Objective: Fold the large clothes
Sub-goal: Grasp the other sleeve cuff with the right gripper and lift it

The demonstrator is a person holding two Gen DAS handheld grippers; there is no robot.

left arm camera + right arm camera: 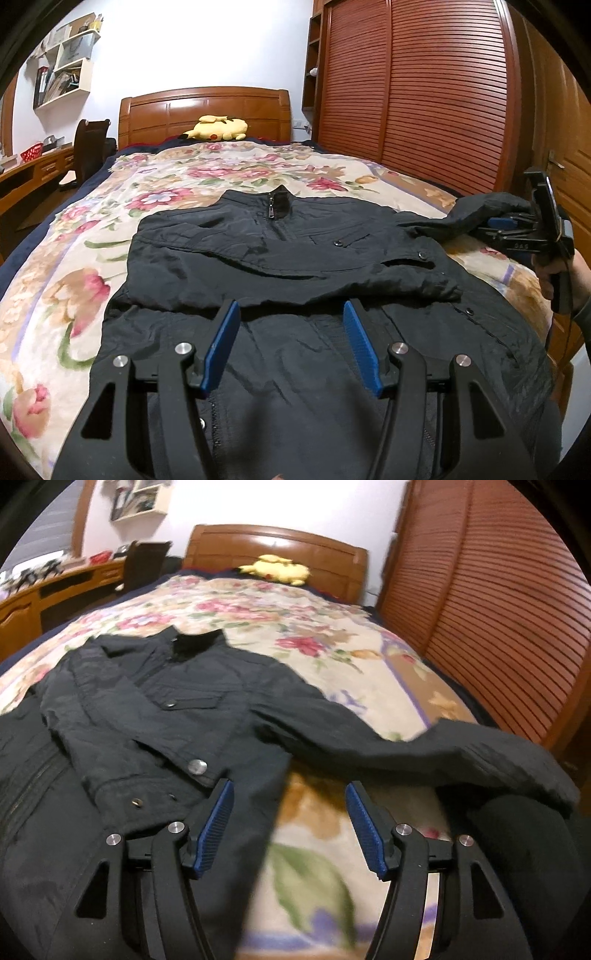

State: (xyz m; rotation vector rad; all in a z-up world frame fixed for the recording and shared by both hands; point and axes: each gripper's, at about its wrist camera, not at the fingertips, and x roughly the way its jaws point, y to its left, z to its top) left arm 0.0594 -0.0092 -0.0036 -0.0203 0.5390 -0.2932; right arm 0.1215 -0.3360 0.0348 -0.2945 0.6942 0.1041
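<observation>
A black jacket [288,254] lies front up on the floral bedspread [110,221], collar toward the headboard, one sleeve folded across its chest. My left gripper [291,314] is open and empty, hovering over the jacket's lower front. In the left wrist view my right gripper [517,227] is at the bed's right side, at the end of the jacket's other sleeve [476,212]. In the right wrist view the right gripper [290,797] is open, with that sleeve [424,749] stretched across just beyond its fingertips and the jacket body [147,701] to the left.
A yellow plush toy [218,129] lies by the wooden headboard [207,110]. A slatted wooden wardrobe [424,92] runs along the bed's right side. A desk [33,166] and dark chair [88,147] stand to the left, under wall shelves [66,62].
</observation>
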